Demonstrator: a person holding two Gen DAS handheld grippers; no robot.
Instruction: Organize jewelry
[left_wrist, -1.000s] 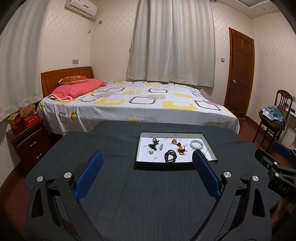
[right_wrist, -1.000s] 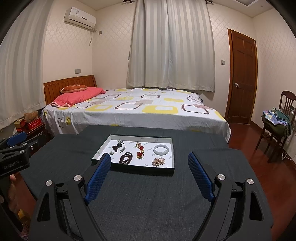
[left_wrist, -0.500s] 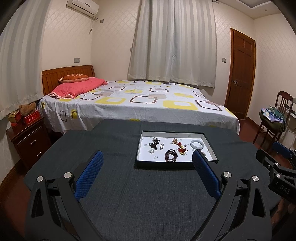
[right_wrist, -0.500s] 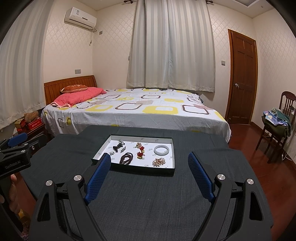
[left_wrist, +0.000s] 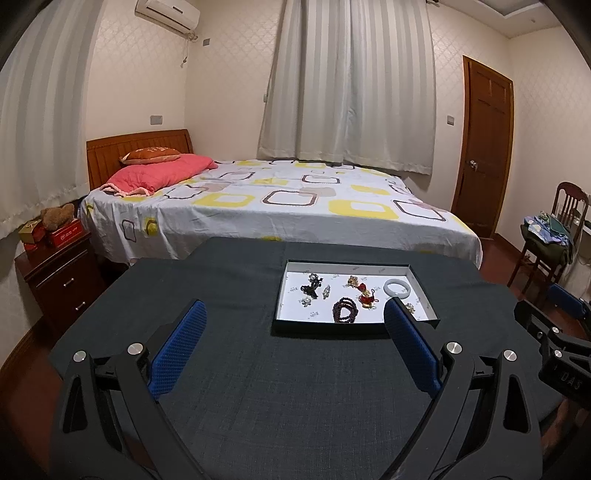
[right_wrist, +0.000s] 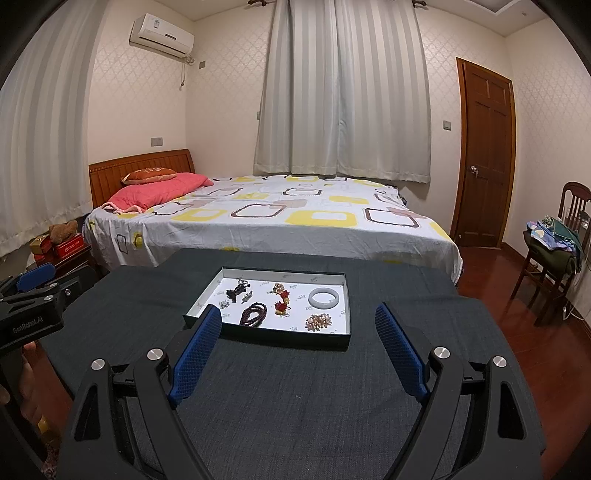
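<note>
A shallow black tray (left_wrist: 354, 329) with a white floor lies on the dark cloth table (left_wrist: 295, 387); it also shows in the right wrist view (right_wrist: 266, 339). In it lie a pale bangle (right_wrist: 324, 297), a dark bead bracelet (right_wrist: 253, 314), a red and gold charm (right_wrist: 282, 304), a pearl cluster (right_wrist: 318, 322), a black clip (right_wrist: 236, 291) and small silver pieces. My left gripper (left_wrist: 294, 312) is open and empty, short of the tray. My right gripper (right_wrist: 298, 315) is open and empty, its fingers either side of the tray's near edge.
A bed (right_wrist: 266, 218) stands right behind the table. A nightstand (left_wrist: 59, 273) with red boxes is at the left. A chair (right_wrist: 554, 254) piled with clothes and a wooden door (right_wrist: 484, 155) are at the right.
Both grippers have eased slightly toward the tray and stay open. Nothing in the tray has moved.
</note>
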